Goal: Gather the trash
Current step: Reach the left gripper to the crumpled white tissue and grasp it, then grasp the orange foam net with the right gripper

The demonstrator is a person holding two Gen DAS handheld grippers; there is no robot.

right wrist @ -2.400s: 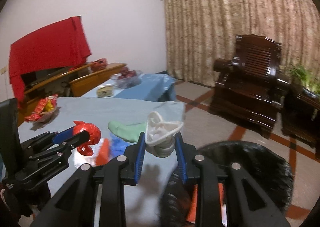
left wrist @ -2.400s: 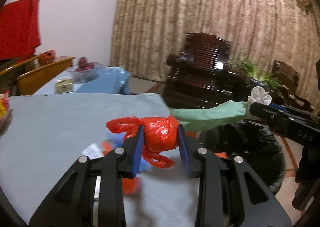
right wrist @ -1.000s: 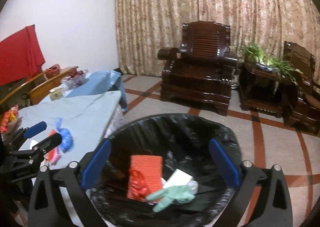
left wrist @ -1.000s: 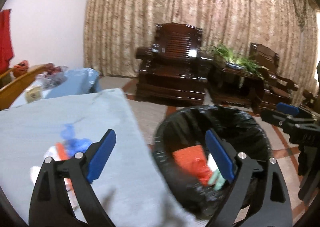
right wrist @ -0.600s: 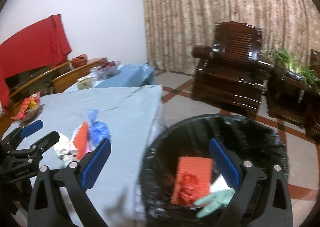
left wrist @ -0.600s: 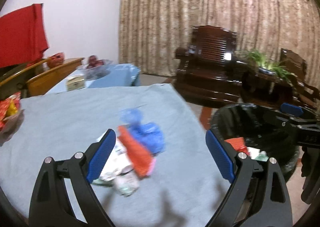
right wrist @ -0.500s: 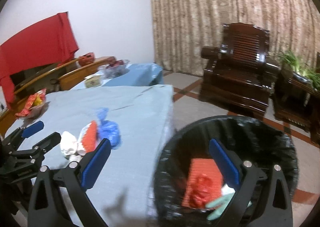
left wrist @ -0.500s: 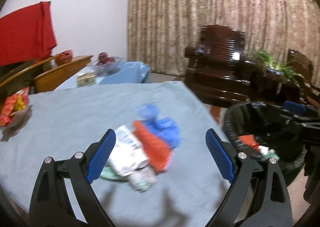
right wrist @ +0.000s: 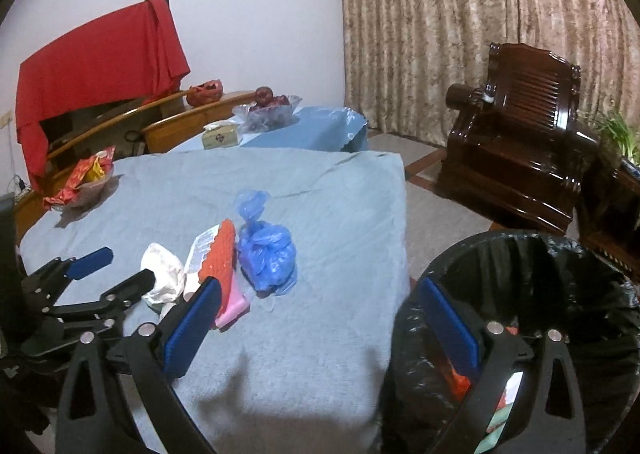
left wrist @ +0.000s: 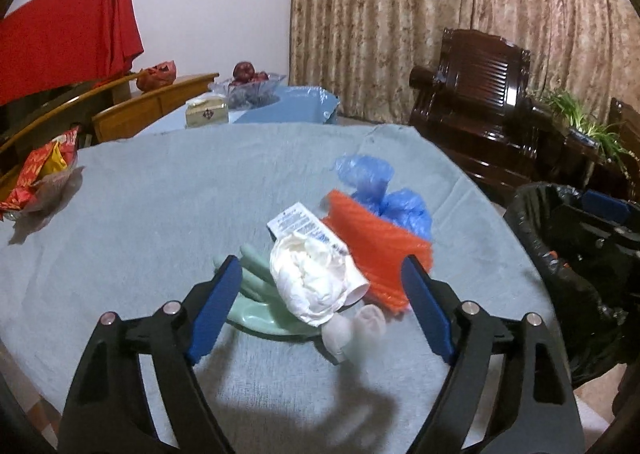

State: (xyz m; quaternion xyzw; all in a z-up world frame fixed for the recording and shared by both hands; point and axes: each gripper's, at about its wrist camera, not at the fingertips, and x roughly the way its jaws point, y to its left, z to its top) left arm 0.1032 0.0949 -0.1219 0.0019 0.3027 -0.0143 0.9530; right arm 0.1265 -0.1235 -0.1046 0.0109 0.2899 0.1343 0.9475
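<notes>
Both tools were spread wide with nothing held: left tool (left wrist: pixel 320 308) hovered over a trash pile on the grey tabletop (left wrist: pixel 168 210), its pads flanking a crumpled white wad (left wrist: pixel 310 280), beside an orange mesh piece (left wrist: pixel 376 250) and blue bag (right wrist: pixel 266 254). Right tool (right wrist: pixel 320 320) straddled the tabletop edge and black bin (right wrist: pixel 560 266).

dim warm indoor light | soft shadows under tools | fisheye edges warped, vignetted

blue bag (right wrist: pixel 266 254) beside orange packet (right wrist: pixel 219 254)
</notes>
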